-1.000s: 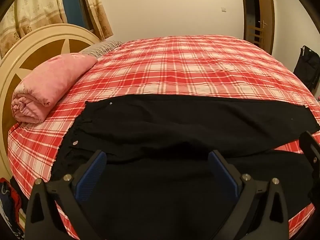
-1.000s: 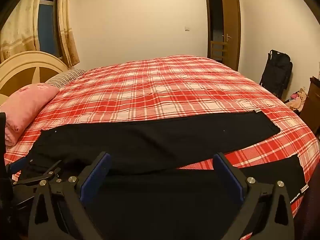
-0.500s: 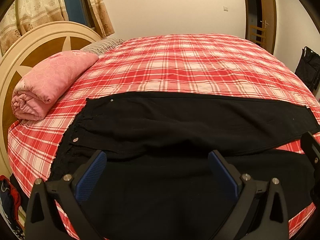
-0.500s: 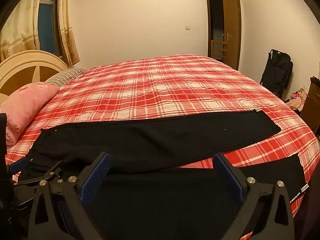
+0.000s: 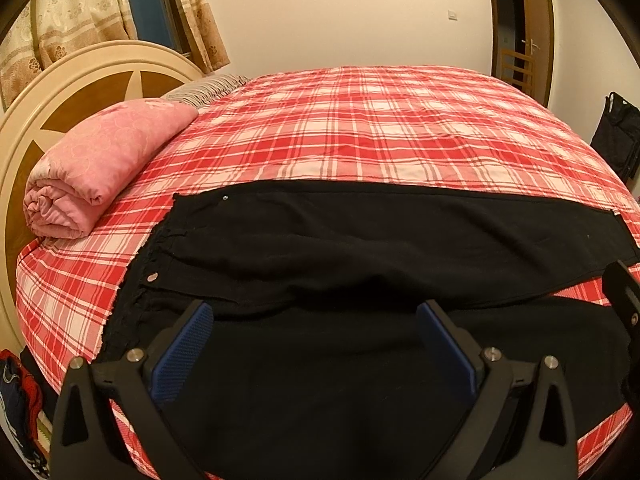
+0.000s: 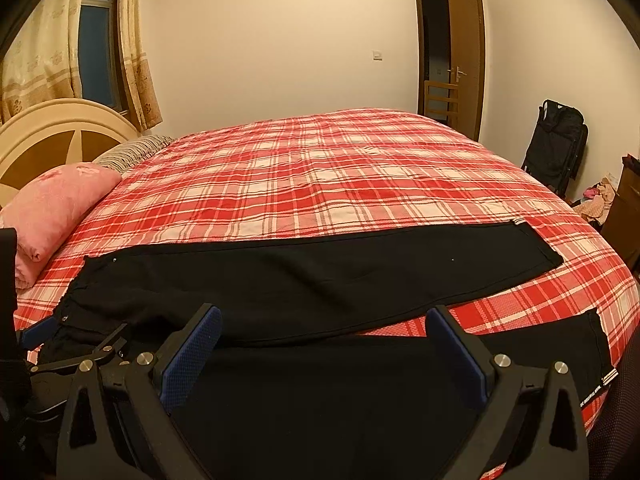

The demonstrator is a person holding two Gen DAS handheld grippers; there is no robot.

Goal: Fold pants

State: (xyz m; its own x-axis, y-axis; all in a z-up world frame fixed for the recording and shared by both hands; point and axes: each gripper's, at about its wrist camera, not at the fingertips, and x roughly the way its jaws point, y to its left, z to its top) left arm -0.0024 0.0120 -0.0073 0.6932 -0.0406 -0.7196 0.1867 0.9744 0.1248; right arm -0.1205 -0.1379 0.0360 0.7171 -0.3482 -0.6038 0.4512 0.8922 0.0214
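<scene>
Both wide, empty: our left hand-held gripper [image 5: 312,320] and right hand-held gripper [image 6: 324,322] over the pants [image 5: 380,240]; we should pinch the near leg's edge evenly.

Left gripper [image 5: 314,318] and right gripper [image 6: 326,322] hover side by side, jaws spread wide

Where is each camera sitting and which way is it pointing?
Left wrist: on the left gripper, near the waistband end of the black pants, facing across the plaid bed toward the far wall; its own open blue-padded fingers show.
Right wrist: on the right gripper, nearer the leg hems, facing the same way; its open fingers show, and the left gripper at the lower left edge.
Shared: pants, bed, pink rolled blanket, headboard, door.
</scene>
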